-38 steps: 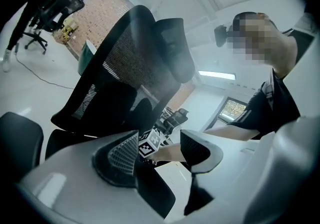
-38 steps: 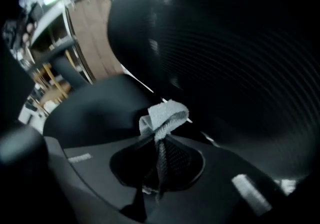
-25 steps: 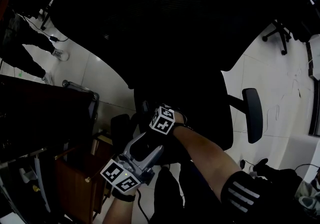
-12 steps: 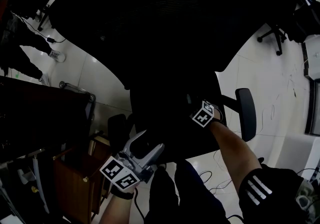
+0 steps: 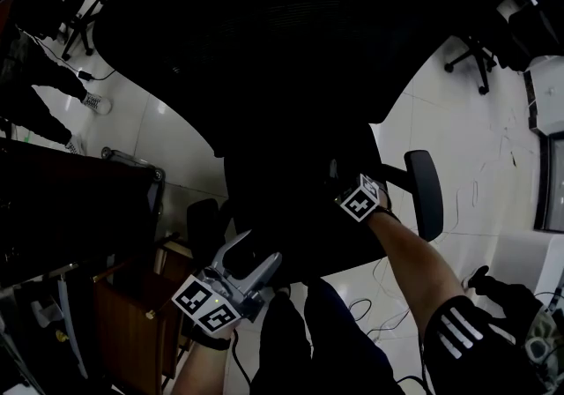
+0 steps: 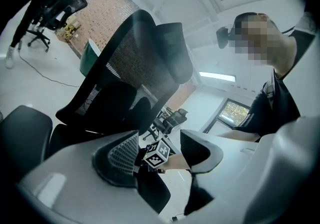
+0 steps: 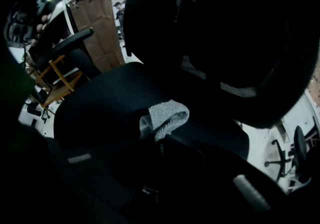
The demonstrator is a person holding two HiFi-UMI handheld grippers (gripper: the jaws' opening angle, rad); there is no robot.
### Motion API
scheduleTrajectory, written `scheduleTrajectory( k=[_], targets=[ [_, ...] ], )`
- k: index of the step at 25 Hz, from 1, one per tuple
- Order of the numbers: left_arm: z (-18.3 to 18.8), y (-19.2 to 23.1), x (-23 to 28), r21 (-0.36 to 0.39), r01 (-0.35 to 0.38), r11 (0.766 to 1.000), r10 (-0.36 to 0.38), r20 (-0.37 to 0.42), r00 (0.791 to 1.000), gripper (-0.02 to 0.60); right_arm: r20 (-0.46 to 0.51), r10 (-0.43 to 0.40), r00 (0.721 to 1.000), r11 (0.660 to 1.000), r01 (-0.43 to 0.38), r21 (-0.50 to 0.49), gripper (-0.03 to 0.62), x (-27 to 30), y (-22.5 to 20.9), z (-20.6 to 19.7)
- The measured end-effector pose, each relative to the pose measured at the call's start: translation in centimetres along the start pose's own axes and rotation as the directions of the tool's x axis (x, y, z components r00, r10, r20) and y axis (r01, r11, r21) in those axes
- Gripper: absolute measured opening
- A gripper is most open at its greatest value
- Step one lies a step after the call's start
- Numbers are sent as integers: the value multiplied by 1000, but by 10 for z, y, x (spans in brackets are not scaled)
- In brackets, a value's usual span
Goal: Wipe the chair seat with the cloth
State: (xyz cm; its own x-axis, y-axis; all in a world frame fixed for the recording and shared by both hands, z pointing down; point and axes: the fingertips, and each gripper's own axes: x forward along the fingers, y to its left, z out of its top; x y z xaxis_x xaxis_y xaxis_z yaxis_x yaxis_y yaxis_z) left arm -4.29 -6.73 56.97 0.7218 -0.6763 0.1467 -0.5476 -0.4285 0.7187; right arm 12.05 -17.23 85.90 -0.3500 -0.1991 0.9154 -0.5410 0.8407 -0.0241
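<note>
Ahead of the right gripper (image 7: 157, 140) fingers, which pinch the cloth (image 7: 165, 117), press it flat on the chair seat (image 7: 100, 103); left gripper (image 6: 162, 150) fingers spread.

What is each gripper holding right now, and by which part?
The right gripper pinches the grey cloth by its bunched near end. The left gripper is open and empty.
</note>
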Motion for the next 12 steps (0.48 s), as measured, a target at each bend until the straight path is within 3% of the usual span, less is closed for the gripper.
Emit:
scheduleTrajectory(
  k=[4, 7, 12],
  targets=[
    [-2, 2, -13, -1, -22, 1000, 22, -1, 1000, 285, 84, 153, 985, 986, -146, -84, 29, 25, 100, 57],
    [-6, 1, -20, 1, -35, 999, 35, -5, 999, 285, 122, 264, 957, 959, -247, -140, 29, 32, 177, 97],
    [-15, 4, -30, 0, -50, 999, 50, -14, 999, 285, 86, 344, 935, 921, -318, -225, 29, 51, 247, 110]
  ],
)
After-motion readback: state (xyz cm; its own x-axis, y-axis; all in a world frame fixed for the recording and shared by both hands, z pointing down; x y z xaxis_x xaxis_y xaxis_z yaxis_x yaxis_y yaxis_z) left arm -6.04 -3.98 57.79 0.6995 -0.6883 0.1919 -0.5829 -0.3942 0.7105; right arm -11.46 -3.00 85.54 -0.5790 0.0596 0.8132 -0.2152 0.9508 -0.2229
